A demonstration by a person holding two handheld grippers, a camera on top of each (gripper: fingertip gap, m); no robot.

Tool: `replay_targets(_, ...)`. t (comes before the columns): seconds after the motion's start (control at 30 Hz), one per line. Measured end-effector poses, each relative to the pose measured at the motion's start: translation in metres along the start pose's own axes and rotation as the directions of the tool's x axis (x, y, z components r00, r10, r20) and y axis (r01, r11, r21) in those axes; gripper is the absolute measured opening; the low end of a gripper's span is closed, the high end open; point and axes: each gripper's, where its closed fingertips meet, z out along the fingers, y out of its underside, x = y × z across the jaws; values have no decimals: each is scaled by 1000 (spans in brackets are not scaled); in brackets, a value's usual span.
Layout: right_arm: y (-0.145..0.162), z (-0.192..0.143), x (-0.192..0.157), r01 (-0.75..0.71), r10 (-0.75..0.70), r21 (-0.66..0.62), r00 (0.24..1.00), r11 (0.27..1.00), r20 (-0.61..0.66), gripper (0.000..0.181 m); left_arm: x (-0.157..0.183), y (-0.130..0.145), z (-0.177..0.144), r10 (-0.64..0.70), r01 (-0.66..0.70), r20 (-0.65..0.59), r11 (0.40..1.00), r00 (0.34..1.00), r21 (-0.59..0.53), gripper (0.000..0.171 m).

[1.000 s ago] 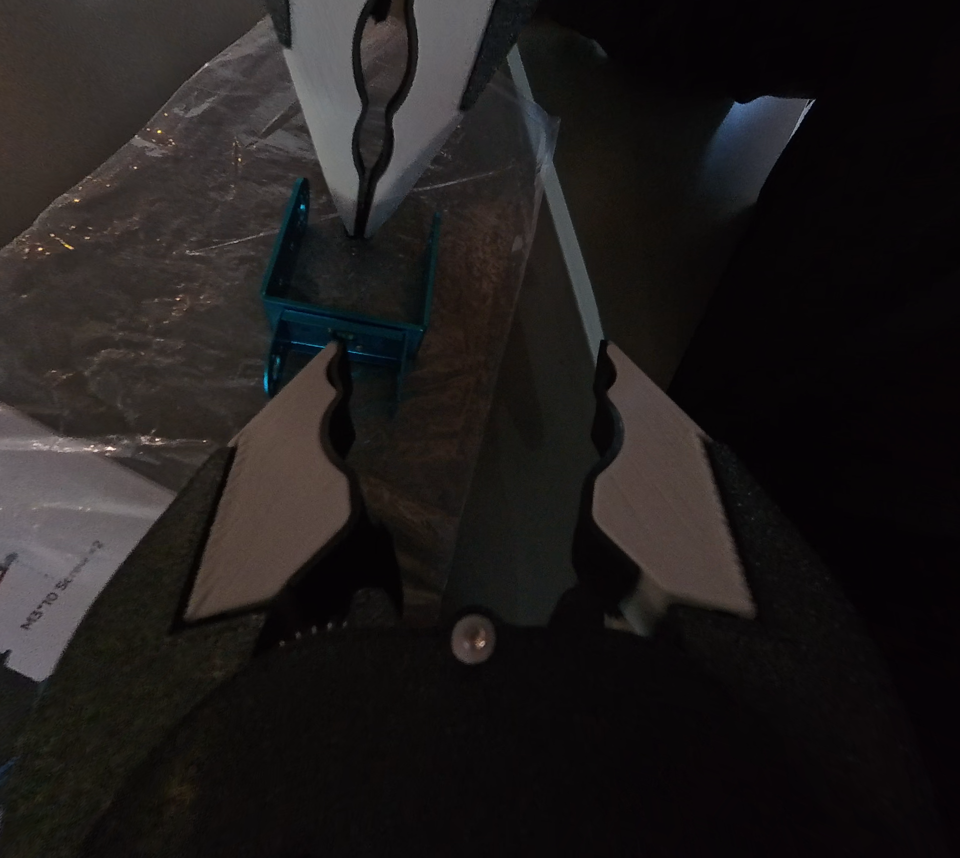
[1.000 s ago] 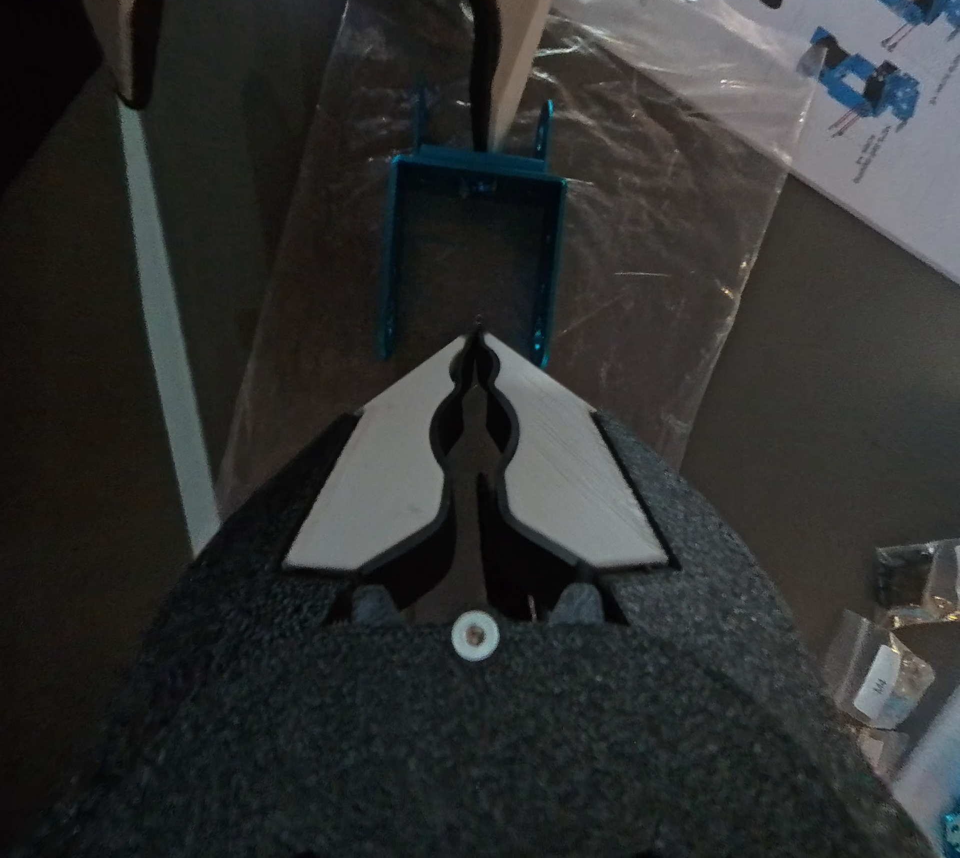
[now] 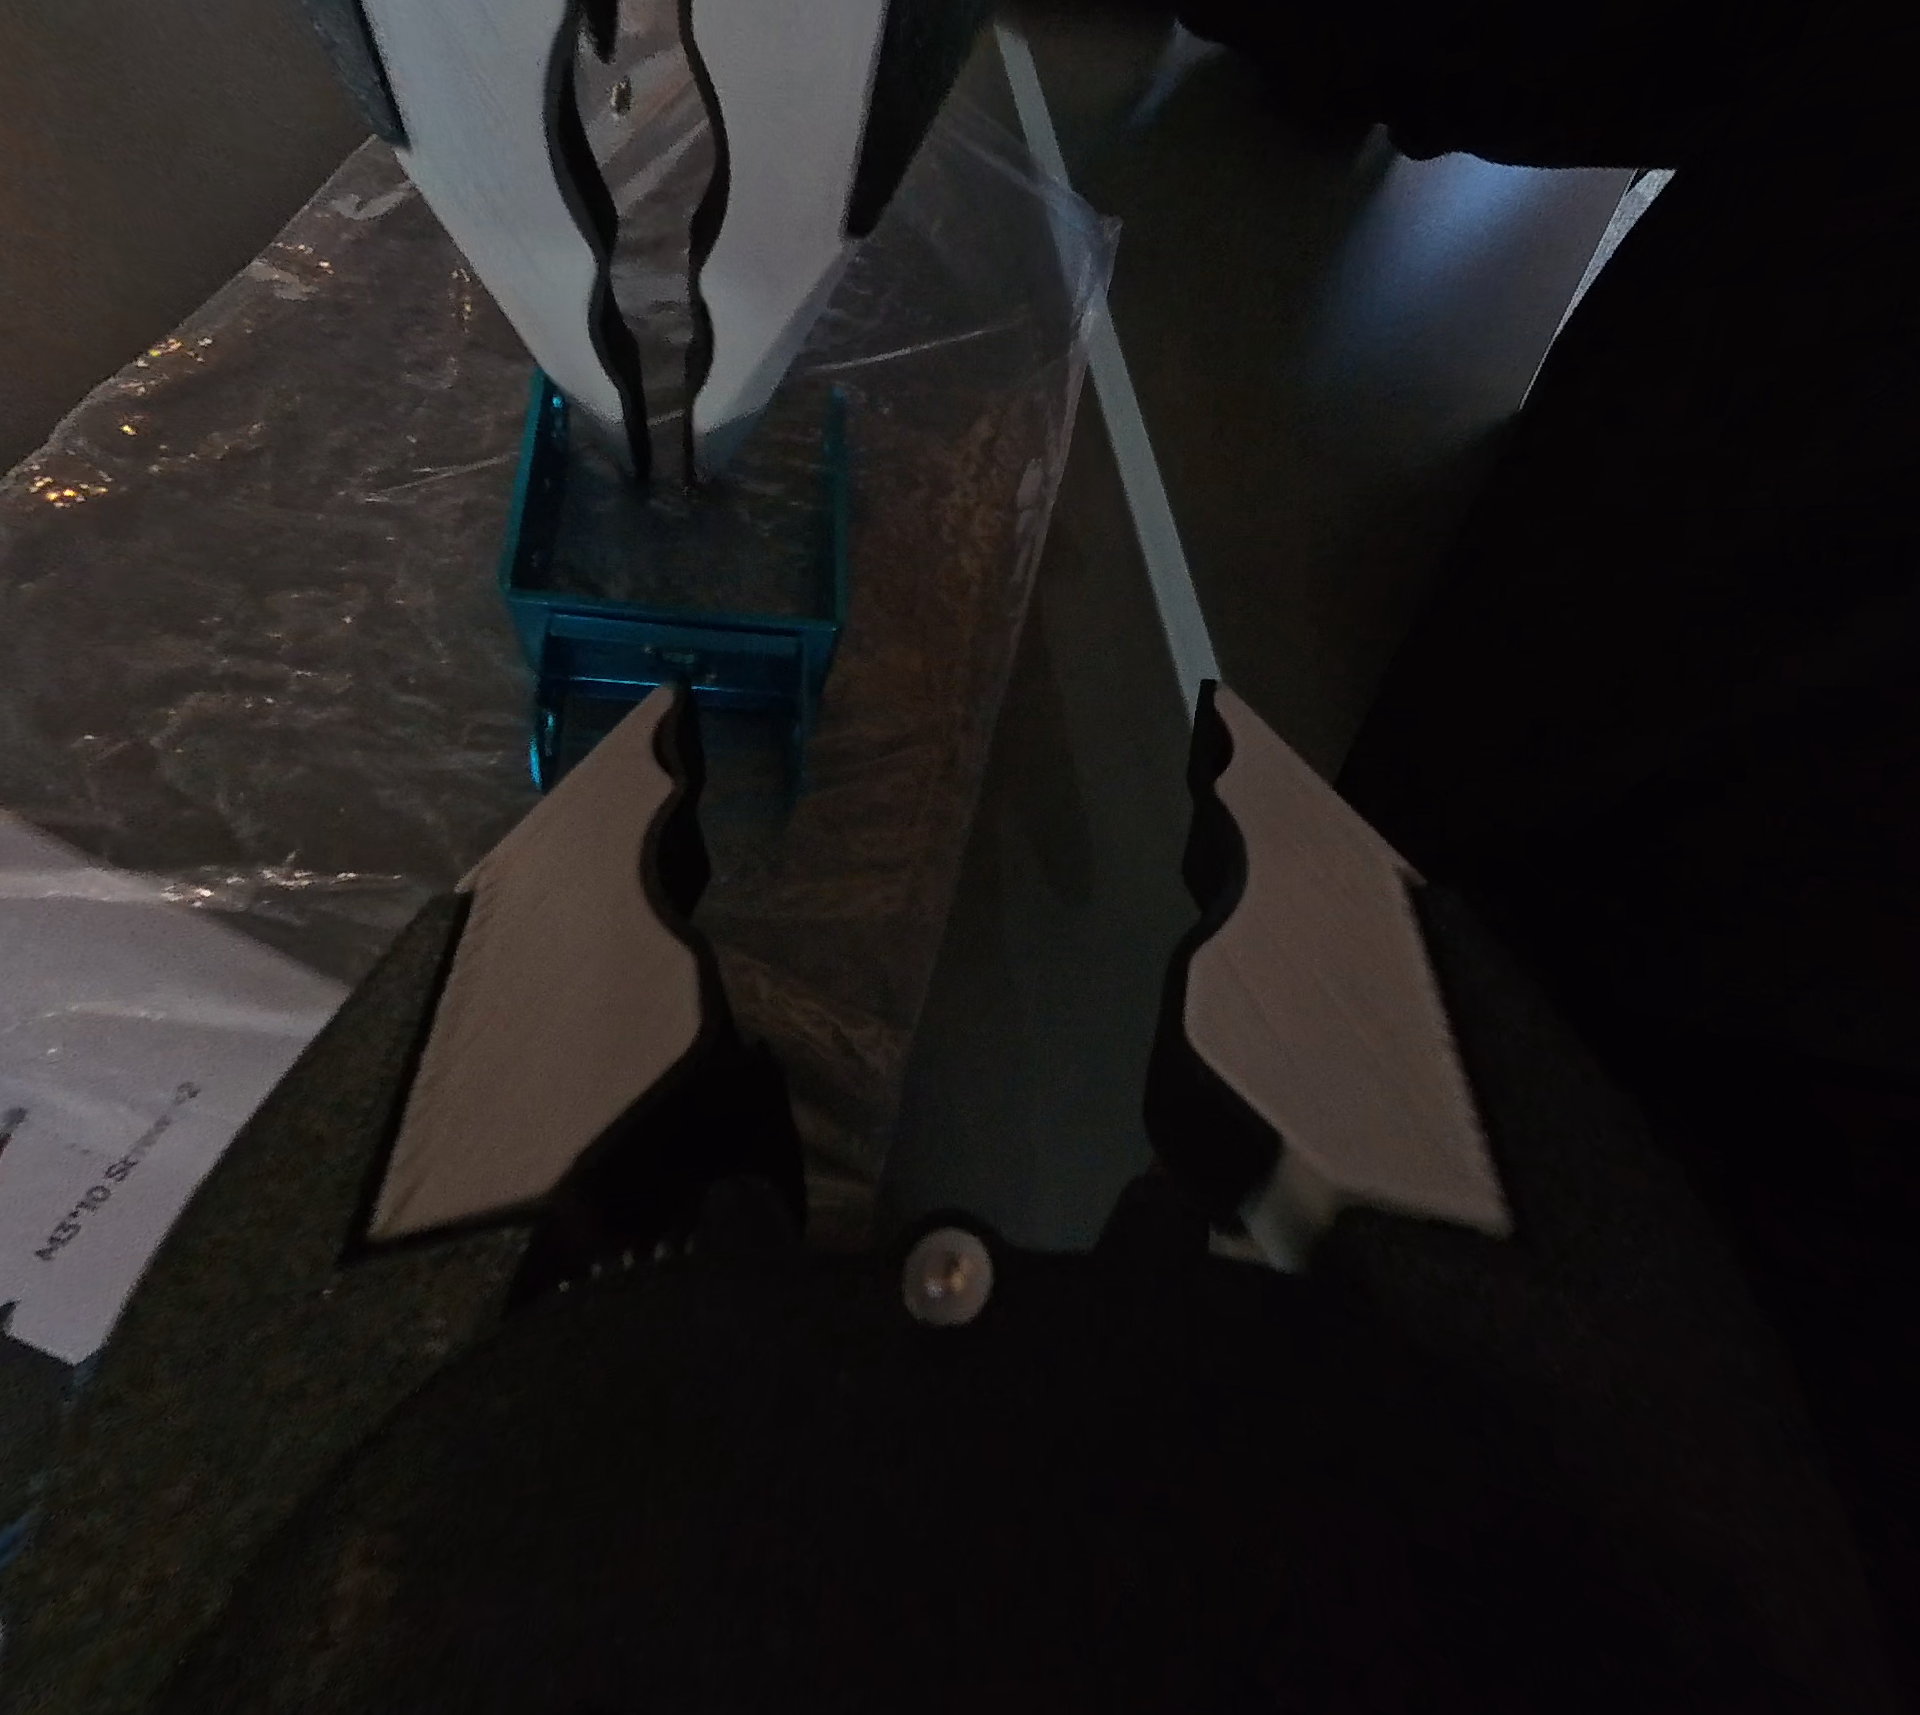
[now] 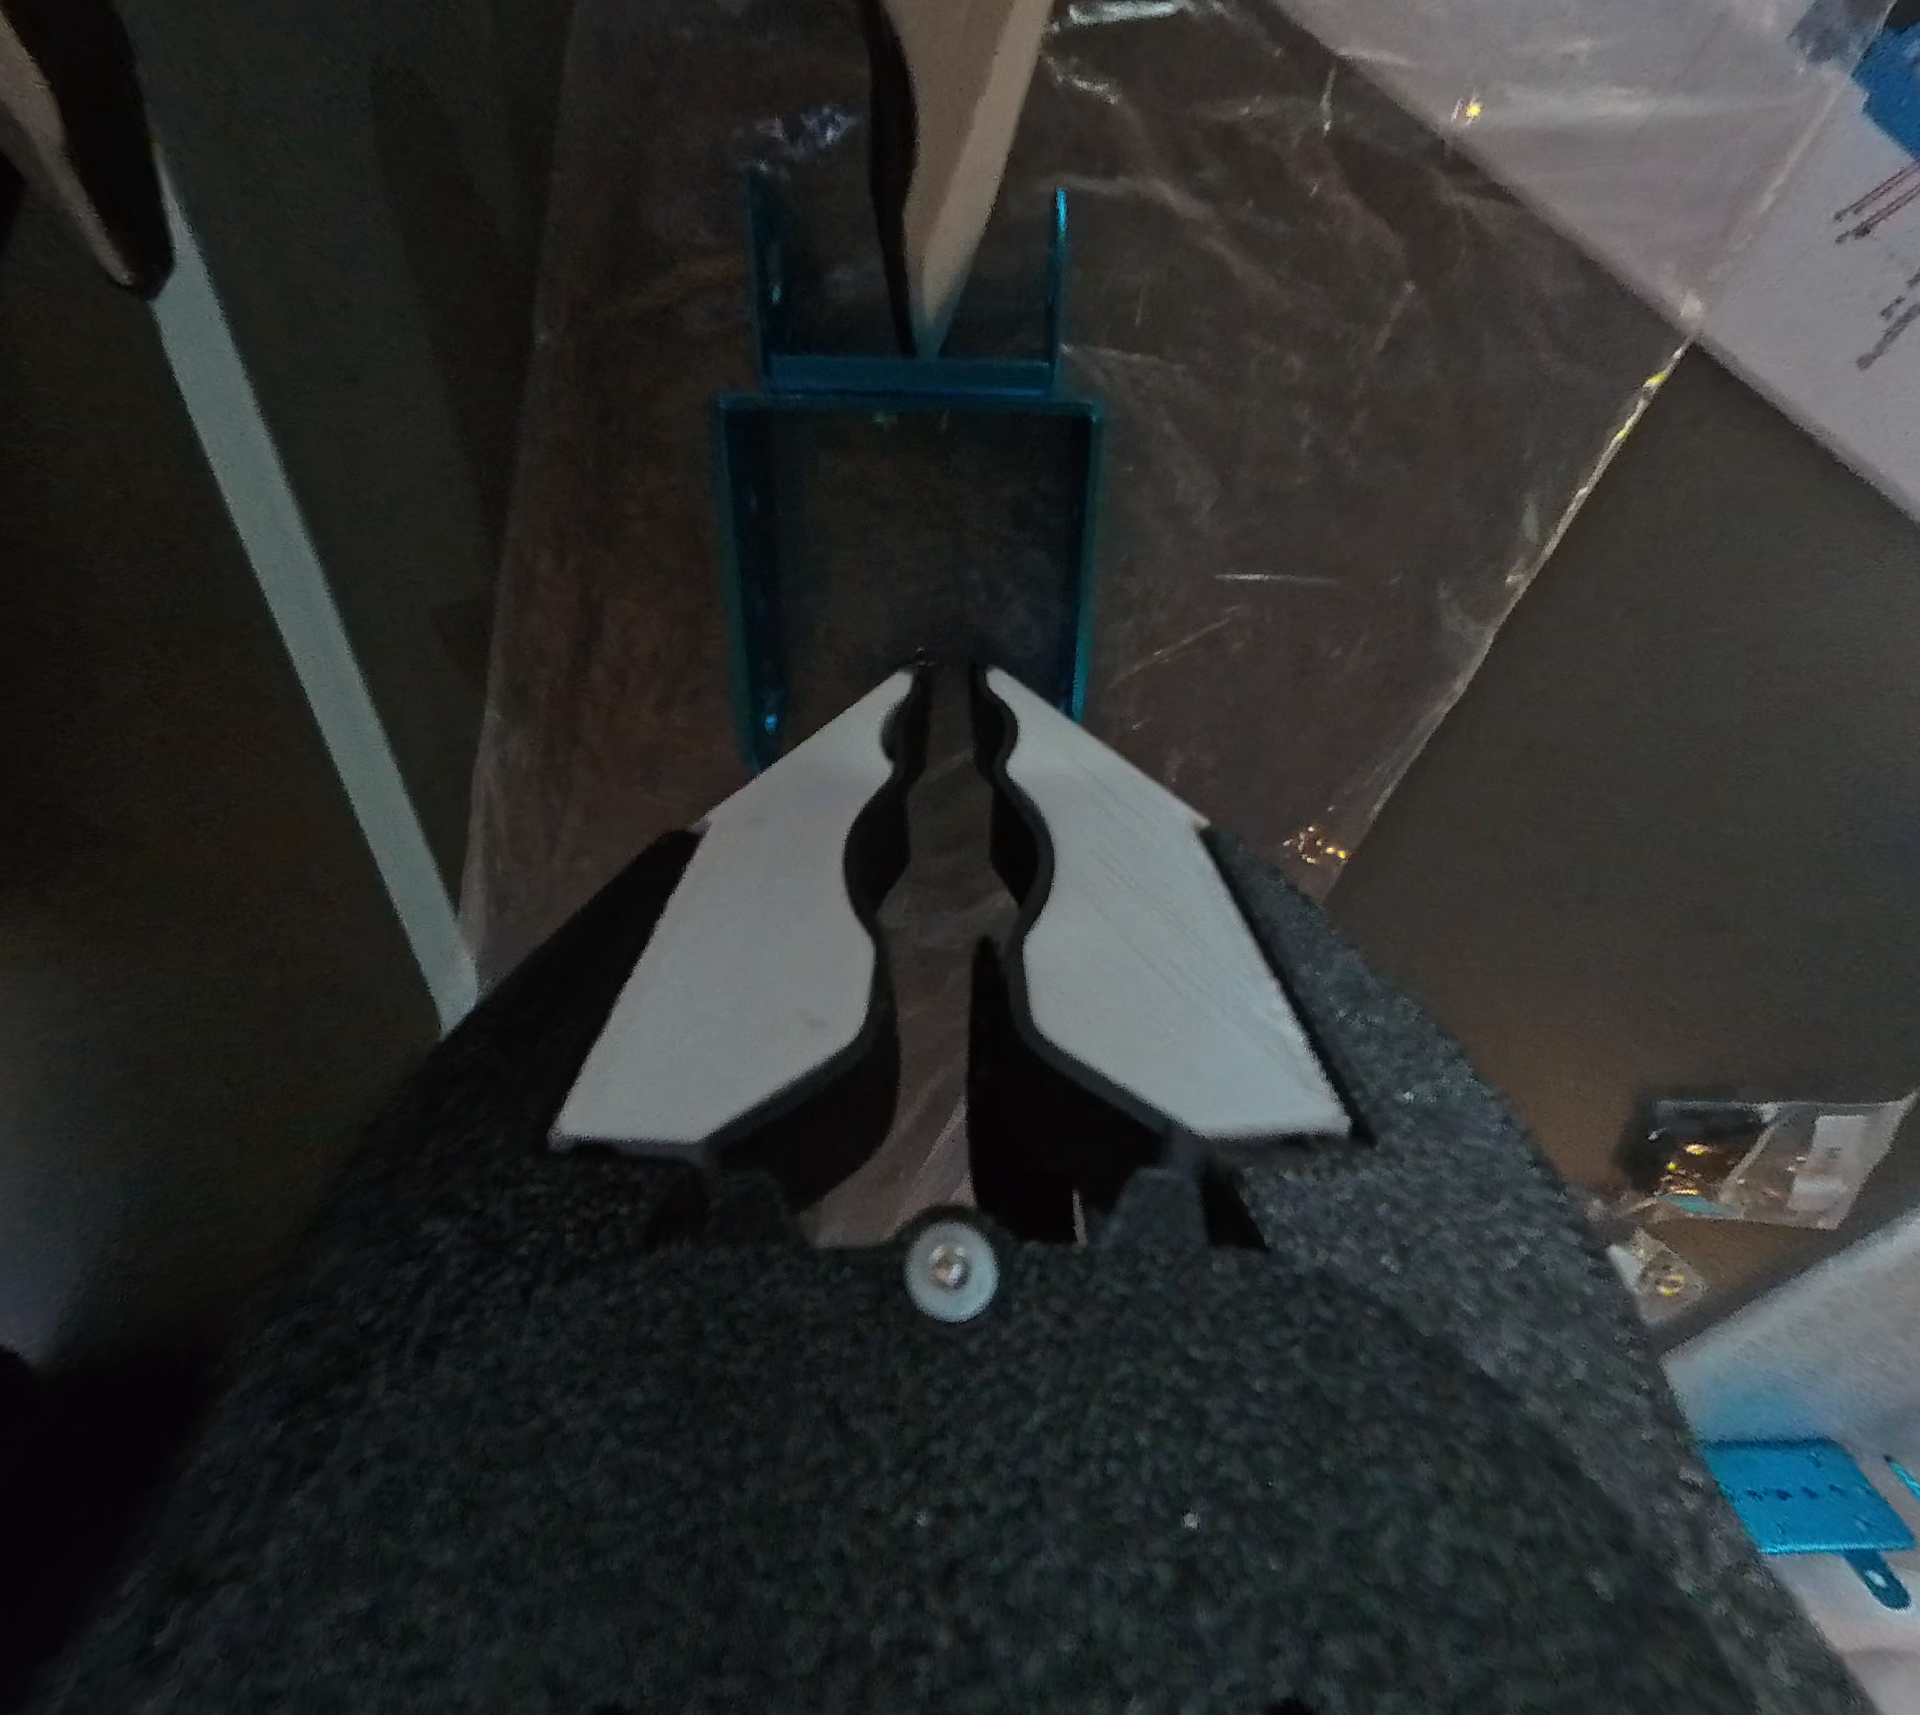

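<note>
Dimly, a blue metal bracket (image 3: 673, 595) is being shown at the centre of the left wrist view, lying on a clear plastic sheet (image 3: 239, 585) spread over the dark worktop (image 3: 125, 138). It appears to be made of two U-shaped pieces set back to back, their open ends facing opposite ways.

The left gripper (image 3: 940, 709) is being held with its jaws wide apart and empty; its left fingertip is lying just at the bracket's near edge, while the right one is standing over bare worktop beside a white strip (image 3: 1127, 418). Whether that tip is touching the metal cannot be told.

The right gripper (image 4: 948, 673) is being seen at the lower centre of its own view, its jaws parted by a narrow gap and gripping nothing. Its tips are sitting between the two side walls of the bracket's (image 4: 904, 408) open end, so little room is being left on either side.

Toward the upper right of the right wrist view, a white printed sheet (image 4: 1558, 138) is being partly covered by the plastic's edge. Small bagged parts (image 4: 1756, 1156) and another blue metal piece (image 4: 1797, 1499) are lying at the lower right, well apart from the bracket.
</note>
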Motion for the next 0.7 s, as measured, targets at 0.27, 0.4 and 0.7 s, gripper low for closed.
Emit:
replay_targets(0.27,-6,-2,-7,36,-36,29,999,999,2,5,0,0,0,-2,2,-2,1000,1000,-2,94)
replay_targets(0.4,-2,0,-5,21,-21,17,1000,1000,5,5,0,0,0,2,-2,1,1000,1000,-2,94)
replay_targets(0.7,-3,1,-6,16,-16,20,1000,1000,7,4,0,1,0,6,-6,5,1000,1000,-3,94)
